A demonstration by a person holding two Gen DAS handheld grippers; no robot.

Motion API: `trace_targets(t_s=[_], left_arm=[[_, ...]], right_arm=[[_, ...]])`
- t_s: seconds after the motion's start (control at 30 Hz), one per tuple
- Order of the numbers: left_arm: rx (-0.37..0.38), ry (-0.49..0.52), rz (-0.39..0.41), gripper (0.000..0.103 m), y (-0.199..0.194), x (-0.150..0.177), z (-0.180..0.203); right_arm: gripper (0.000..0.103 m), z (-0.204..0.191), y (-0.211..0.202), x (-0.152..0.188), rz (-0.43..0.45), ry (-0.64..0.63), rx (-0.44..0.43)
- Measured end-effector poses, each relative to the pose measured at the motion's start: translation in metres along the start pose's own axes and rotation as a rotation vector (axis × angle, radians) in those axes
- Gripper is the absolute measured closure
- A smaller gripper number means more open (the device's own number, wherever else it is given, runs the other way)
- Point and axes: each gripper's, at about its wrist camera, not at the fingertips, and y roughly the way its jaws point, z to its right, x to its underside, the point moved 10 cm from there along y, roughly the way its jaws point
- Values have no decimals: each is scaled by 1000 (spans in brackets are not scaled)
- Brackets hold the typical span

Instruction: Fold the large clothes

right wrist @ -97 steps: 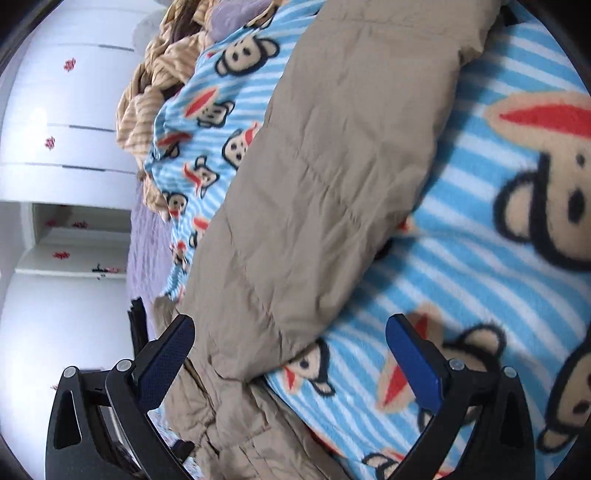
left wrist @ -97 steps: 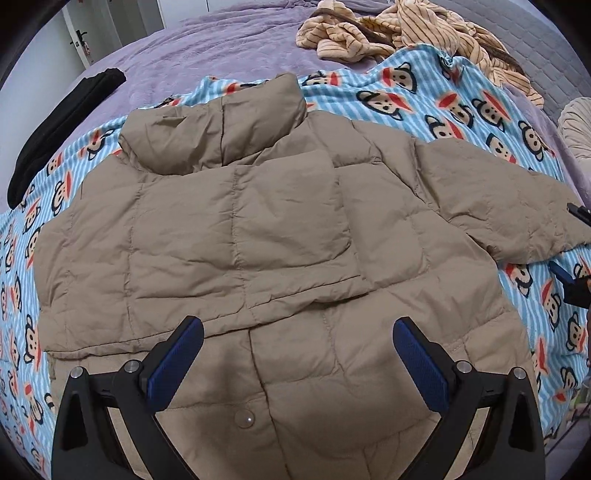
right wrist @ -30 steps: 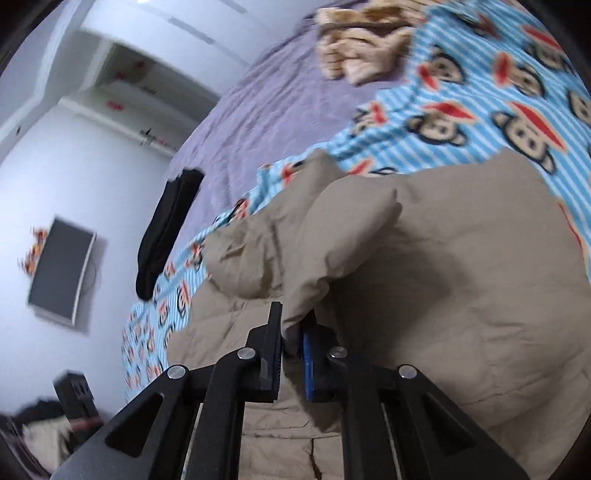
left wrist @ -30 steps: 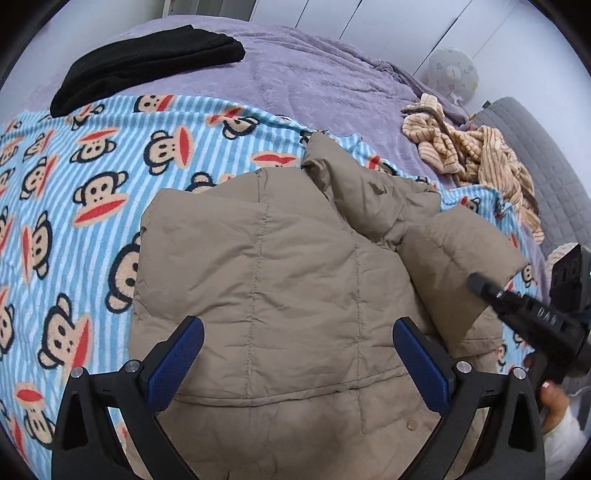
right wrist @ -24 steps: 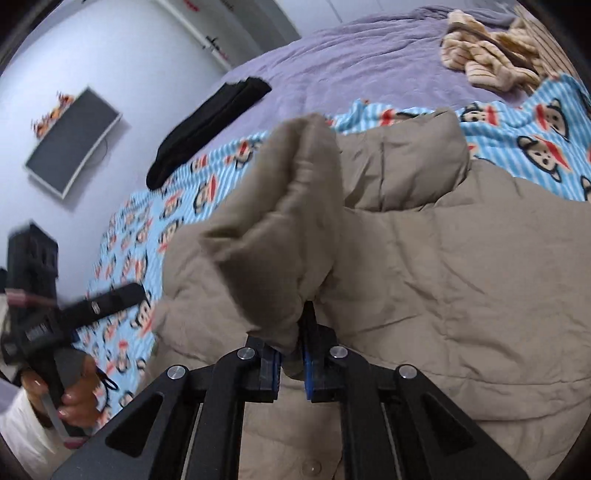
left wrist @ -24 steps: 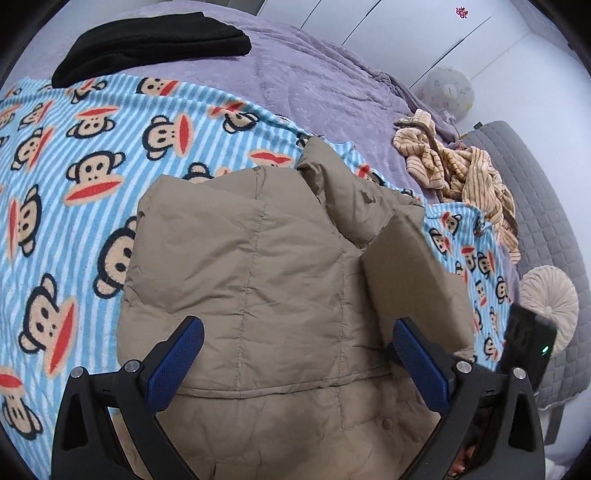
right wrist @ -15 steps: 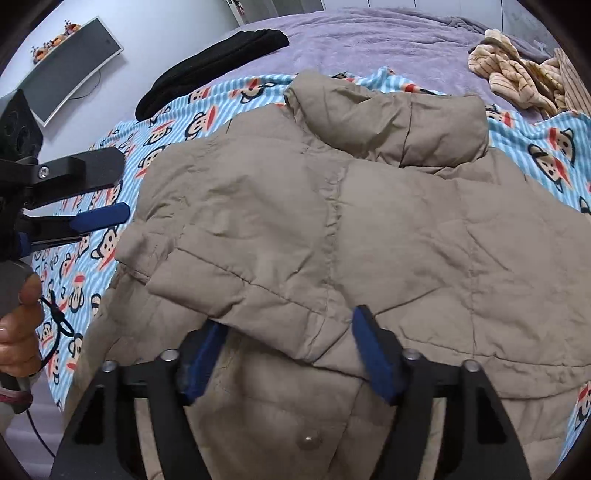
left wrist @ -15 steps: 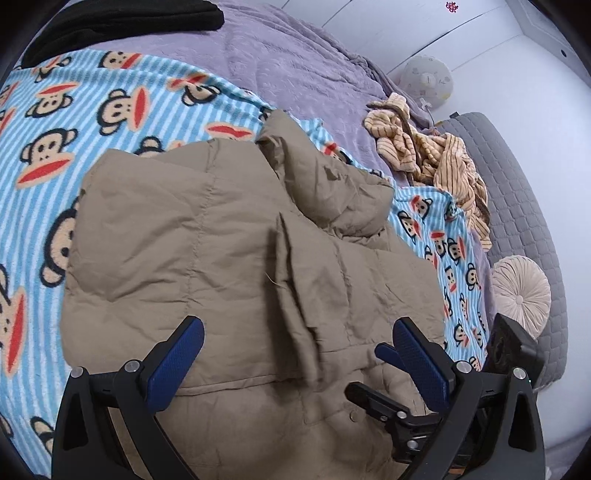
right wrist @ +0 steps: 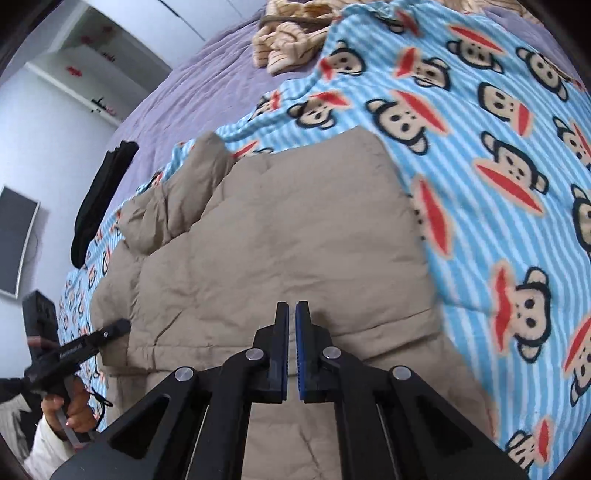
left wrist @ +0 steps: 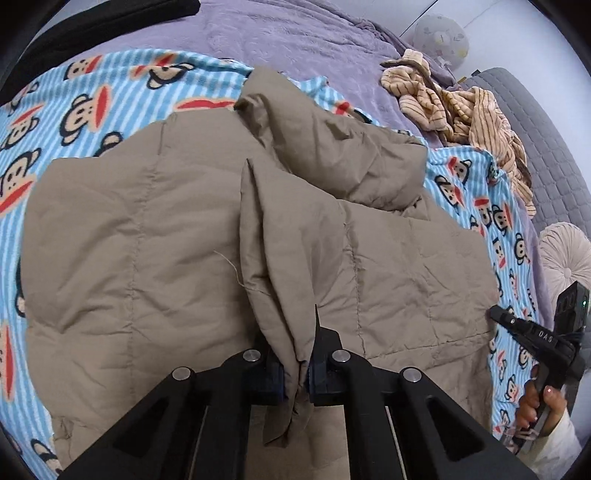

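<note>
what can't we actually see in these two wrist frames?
- Left wrist: the tan quilted jacket's hem, hidden behind the left tool, which is shut on a jacket fold.
- Right wrist: its near edge, hidden behind the shut right tool.
- Black garment: cut off by the frame edge.

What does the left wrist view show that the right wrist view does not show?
Only the left wrist view: the left gripper shut on a fold of the tan puffer jacket, and a round cushion. Only the right wrist view: the right gripper shut on nothing, and a wall screen. Both: the jacket, the monkey blanket, the striped garment.
</note>
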Motion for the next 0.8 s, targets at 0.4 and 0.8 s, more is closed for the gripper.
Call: trace_targets(t_s=[0.4, 0.8], left_arm=[[-175, 22, 53, 93, -28, 4, -29], [-338, 175, 54, 93, 15, -14, -16]], right_arm=[[103, 38, 64, -20, -74, -98, 74], [103, 24, 40, -50, -2, -179, 128]])
